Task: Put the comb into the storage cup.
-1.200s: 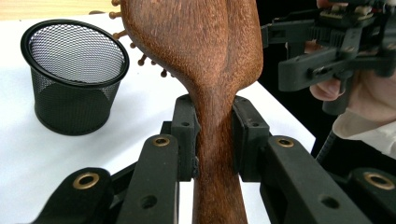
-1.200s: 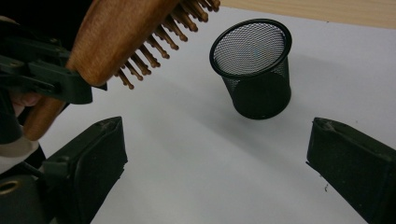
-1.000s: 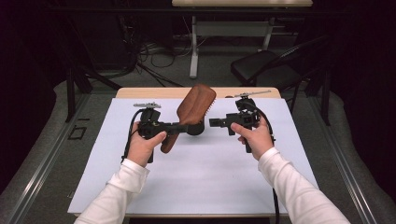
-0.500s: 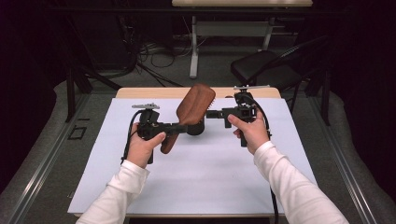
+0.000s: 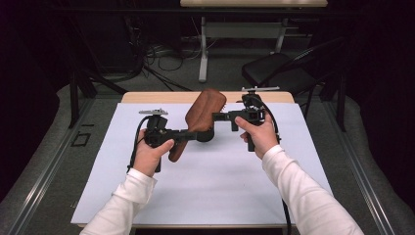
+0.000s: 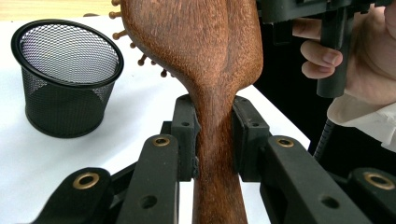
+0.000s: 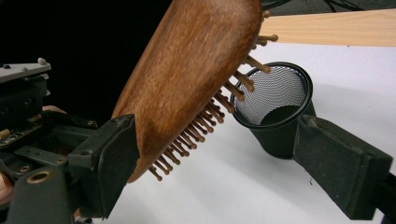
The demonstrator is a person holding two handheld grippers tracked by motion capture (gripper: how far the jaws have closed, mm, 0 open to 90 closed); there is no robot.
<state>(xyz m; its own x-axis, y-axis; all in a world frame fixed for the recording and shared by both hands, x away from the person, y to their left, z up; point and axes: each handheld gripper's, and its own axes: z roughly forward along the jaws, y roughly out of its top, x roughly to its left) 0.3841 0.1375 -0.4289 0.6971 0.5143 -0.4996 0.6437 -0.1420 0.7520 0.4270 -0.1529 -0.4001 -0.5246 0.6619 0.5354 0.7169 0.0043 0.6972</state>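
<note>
A black mesh cup point(image 6: 67, 77) stands upright on the white sheet point(image 5: 210, 181) that covers the table. In the high view the cup sits just under the wooden hairbrush point(image 5: 201, 117) and is mostly hidden by it. The brush is up in the air above the sheet, with its wide head tilted up and away from the person and its handle pointing down toward them. Its little wooden pins point(image 7: 201, 126) poke out on the side that faces the cup. In the right gripper view some pins reach in front of the cup's open mouth, so the brush head blocks part of the cup.

The left gripper point(image 6: 215, 135) is pinching the narrow handle of the brush, with one pad tight on each side. The left hand point(image 5: 149, 154) wraps around its grip, and the white sleeve comes up from the near edge of the sheet.

The right gripper point(image 7: 219, 163) is spread wide. One jaw is right by the smooth back of the brush head and the other jaw is out in front of the cup. I cannot tell if either jaw touches the brush. The right hand point(image 5: 257, 134) holds it level, pointing sideways at the brush head.
</note>
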